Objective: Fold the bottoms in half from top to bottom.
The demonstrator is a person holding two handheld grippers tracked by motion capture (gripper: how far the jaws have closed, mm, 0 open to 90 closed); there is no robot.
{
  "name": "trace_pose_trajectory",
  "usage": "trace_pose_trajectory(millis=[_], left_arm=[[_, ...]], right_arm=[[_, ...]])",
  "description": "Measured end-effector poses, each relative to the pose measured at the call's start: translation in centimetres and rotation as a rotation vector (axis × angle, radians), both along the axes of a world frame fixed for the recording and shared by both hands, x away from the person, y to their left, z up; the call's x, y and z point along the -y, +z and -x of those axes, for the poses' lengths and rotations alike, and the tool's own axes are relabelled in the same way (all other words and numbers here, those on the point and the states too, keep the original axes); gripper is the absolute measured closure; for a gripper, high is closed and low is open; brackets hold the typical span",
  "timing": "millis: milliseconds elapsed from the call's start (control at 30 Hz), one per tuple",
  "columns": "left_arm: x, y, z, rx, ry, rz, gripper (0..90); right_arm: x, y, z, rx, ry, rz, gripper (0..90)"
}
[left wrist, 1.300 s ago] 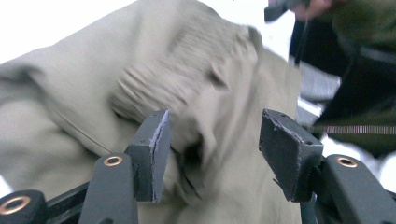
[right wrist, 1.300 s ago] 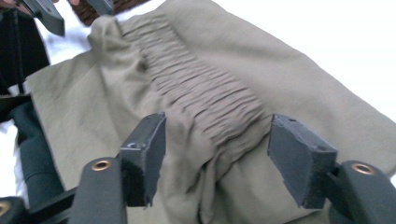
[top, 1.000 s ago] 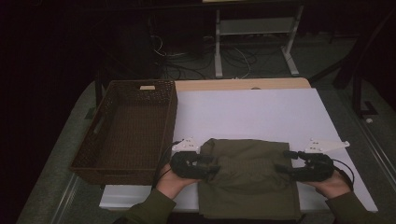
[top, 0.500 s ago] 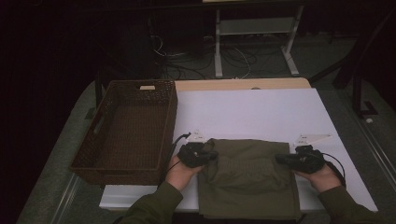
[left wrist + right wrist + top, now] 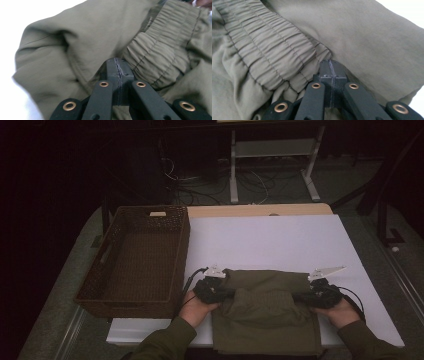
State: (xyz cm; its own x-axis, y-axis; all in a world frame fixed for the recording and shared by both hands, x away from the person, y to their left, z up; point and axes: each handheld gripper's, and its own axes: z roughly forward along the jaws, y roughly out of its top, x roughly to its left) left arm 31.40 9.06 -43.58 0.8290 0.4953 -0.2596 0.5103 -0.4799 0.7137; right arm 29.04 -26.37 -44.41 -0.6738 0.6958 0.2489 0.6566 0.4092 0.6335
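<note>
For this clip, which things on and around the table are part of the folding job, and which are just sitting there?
In the job:
- olive trousers, elastic waistband bunched
- left gripper, shut at the trousers' left edge
- right gripper, shut at the right edge
- white sheet under the trousers

Lying about:
- brown wicker basket, beside the sheet
- white metal stand and cables on the floor beyond

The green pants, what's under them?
The green pants lie on a white sheet covering the table. It shows all around them. Whatever sits directly beneath the cloth is covered, so I can't tell.
</note>
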Motion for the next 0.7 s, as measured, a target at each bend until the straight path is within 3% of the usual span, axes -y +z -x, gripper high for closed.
trace_pose_trajectory(millis=[567,667,700], left_arm=[[-0.7,1.2,1.8,0.007,-0.095,0.108,88.9],[-0.7,1.4,2.1,0.009,-0.113,0.112,88.2],[-0.6,1.4,2.1,0.011,-0.118,0.111,88.3]], right_arm=[[0.3,1.2,1.5,0.043,0.13,-0.137,89.3],[0.0,1.3,1.8,0.056,0.147,-0.131,89.3],[0.0,1.5,1.8,0.081,0.139,-0.113,89.2]])
